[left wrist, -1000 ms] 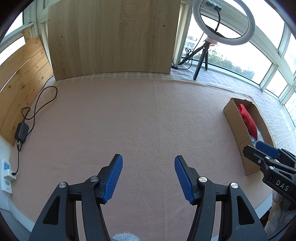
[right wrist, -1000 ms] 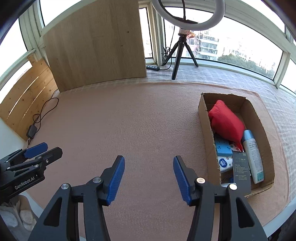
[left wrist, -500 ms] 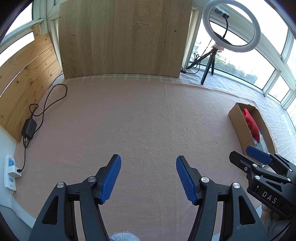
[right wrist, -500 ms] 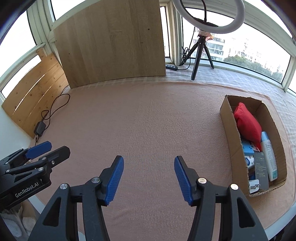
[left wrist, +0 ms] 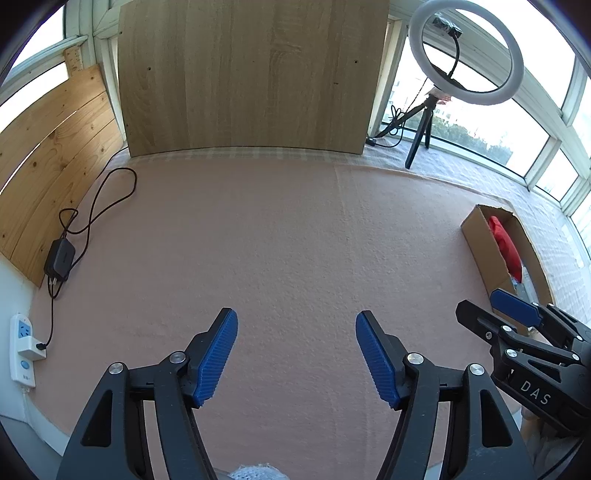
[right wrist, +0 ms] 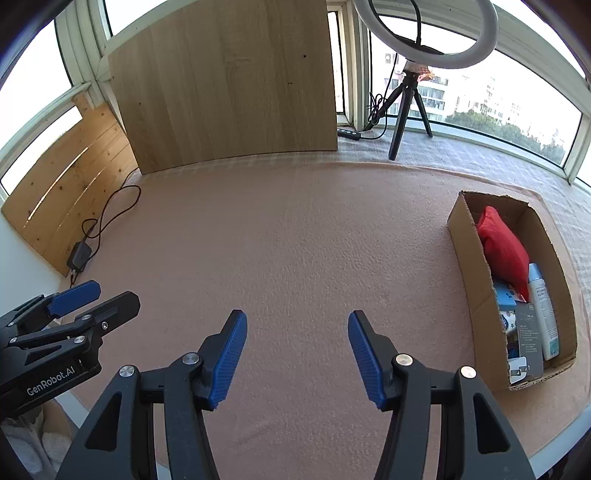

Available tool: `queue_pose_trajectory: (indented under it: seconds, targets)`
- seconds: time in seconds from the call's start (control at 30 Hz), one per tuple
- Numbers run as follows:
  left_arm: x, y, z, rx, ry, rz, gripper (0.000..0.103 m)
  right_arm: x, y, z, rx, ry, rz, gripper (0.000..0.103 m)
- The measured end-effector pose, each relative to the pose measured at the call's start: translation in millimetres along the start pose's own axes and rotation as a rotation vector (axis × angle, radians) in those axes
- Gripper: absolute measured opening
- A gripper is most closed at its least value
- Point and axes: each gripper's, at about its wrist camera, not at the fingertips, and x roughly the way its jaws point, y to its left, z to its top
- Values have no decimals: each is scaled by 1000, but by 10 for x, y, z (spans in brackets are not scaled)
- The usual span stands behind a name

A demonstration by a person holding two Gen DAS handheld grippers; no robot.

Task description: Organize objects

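- The cardboard box [right wrist: 476, 266] sits at the right of the right wrist view, open at the top, on the pink cloth [right wrist: 295, 240].
- Inside it I count one red pouch [right wrist: 504, 247] at the far end, one white bottle [right wrist: 543, 310] along the right wall, one grey carton [right wrist: 528, 332] beside the bottle, and one blue-and-white packet [right wrist: 504, 299] under the pouch's near edge. A few smaller bits lie at the near end, too jumbled to count.
- In the left wrist view the same box shows at the right edge, and only the pouch can be clearly told inside it.
- The step in hand looks like the close of the job: nothing loose lies on the cloth in either view, so everything seems already packed.
- The right gripper [right wrist: 297, 350] hovers low in the middle of its frame over bare cloth, its two blue fingers spread wide and holding nothing.
- The left gripper [left wrist: 295, 354] does likewise at the bottom centre of its own frame, fingers spread and empty.
- Each gripper shows in the other's view: the left at the lower left, the right at the lower right.
- The next move probably calls for no grasp; if anything, a check of the box, or drawing both grippers away.
- Further out: one wooden board [right wrist: 225, 81] upright at the top centre, one ring lamp [right wrist: 424, 33] on a tripod at the upper right, one power brick [right wrist: 78, 254] with its cable at the left.
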Motion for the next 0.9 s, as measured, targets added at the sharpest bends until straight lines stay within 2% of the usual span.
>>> queue_pose_trajectory:
  seconds: [0.9]
  targets:
    - [110, 50, 73, -3, 12, 1, 74, 81, -22, 51, 29, 12, -2, 53]
